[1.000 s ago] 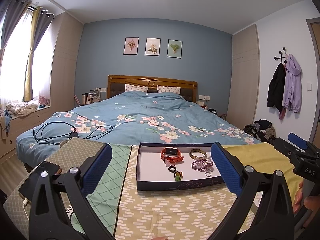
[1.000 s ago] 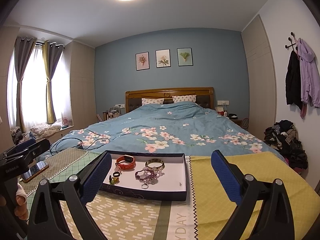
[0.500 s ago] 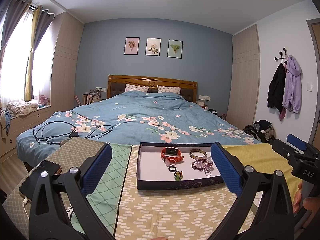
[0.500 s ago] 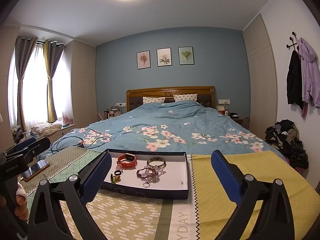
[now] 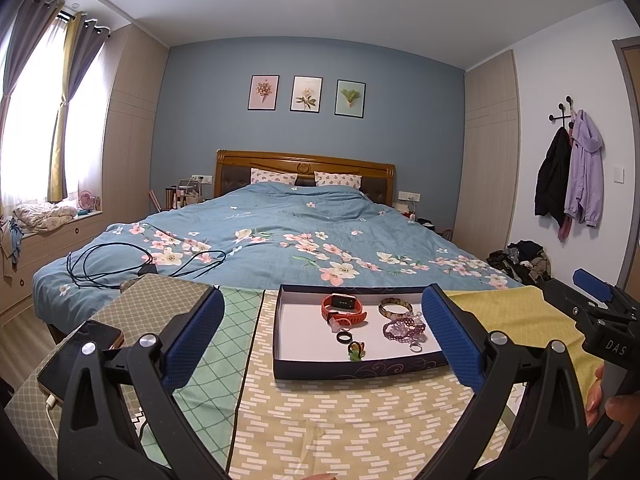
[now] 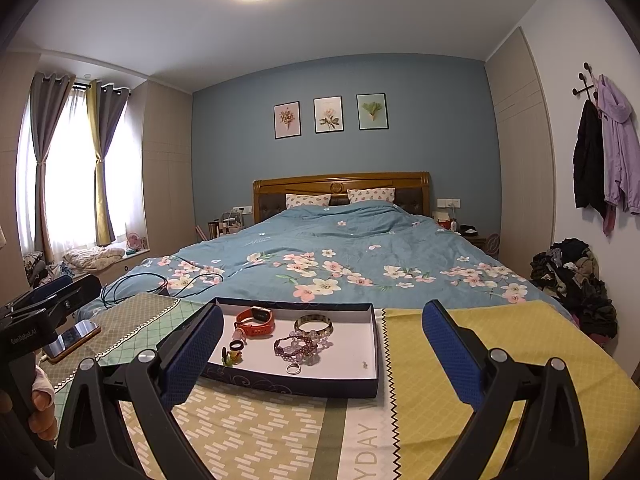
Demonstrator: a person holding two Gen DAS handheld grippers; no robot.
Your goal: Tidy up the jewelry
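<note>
Blue floral bed [image 5: 280, 240] behind, patchwork cloth [image 5: 340, 412] spread in front. Dark shallow tray [image 5: 360, 370] sitting on cloth, white floor inside. In tray, back row: orange watch [image 5: 344, 307] left, gold bangle [image 5: 395, 307] right. In front of bangle: purple bead bracelet [image 5: 404, 328], touching small silver ring [image 6: 293, 368]. In front of watch: black ring [image 5: 344, 337], then green-orange trinket [image 5: 356, 350] (possibly a ring, too small to tell). Phone [image 5: 80, 356] on cloth, far left, cable plugged in. Left gripper [image 5: 320, 340] spread wide, gripping nothing, hovering short of tray. Right gripper [image 6: 320, 344] likewise spread, nothing between blue pads [image 6: 450, 356].
</note>
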